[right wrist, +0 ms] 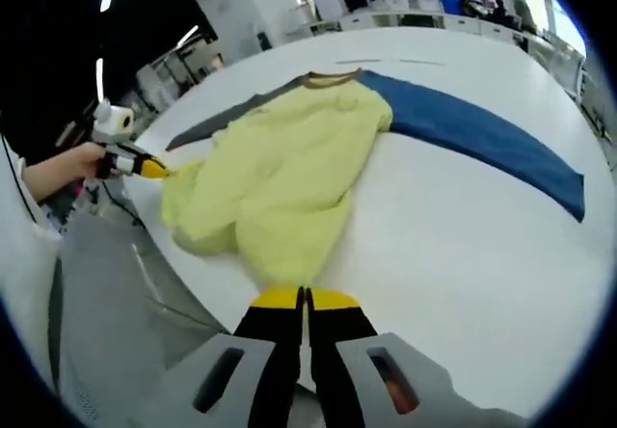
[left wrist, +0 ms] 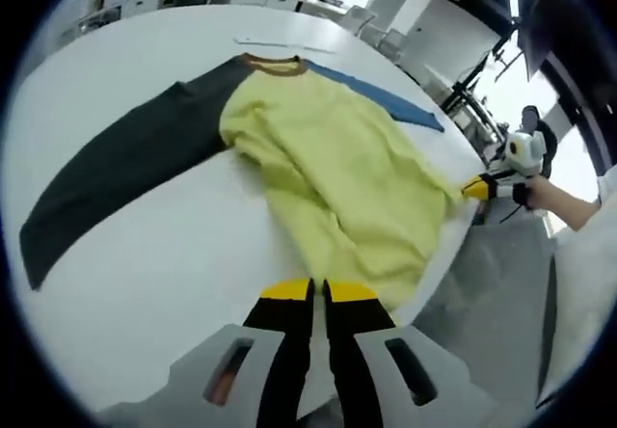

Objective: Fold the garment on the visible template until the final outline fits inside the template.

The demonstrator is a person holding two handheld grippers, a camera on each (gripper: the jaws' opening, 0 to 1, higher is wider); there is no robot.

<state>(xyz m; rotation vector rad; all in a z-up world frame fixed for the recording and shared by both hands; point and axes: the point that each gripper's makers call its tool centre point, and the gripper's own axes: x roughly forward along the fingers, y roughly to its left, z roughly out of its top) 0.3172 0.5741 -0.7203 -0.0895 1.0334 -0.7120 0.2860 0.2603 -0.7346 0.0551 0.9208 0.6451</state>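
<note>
White table (left wrist: 145,283), yellow garment (left wrist: 337,173), office behind

Yellow garment (left wrist: 337,177) on white table (left wrist: 145,274), dark sleeve (left wrist: 125,173) spread; left gripper (left wrist: 318,291) pinching hem; right gripper (left wrist: 477,188) gripping far corner

A long-sleeved shirt (left wrist: 337,163) lies rumpled on the white table (left wrist: 145,274), its yellow body bunched toward the near edge, brown collar (left wrist: 273,63) at the far end; a dark grey sleeve (left wrist: 116,173) and a blue sleeve (right wrist: 482,129) stretch out flat to opposite sides
</note>
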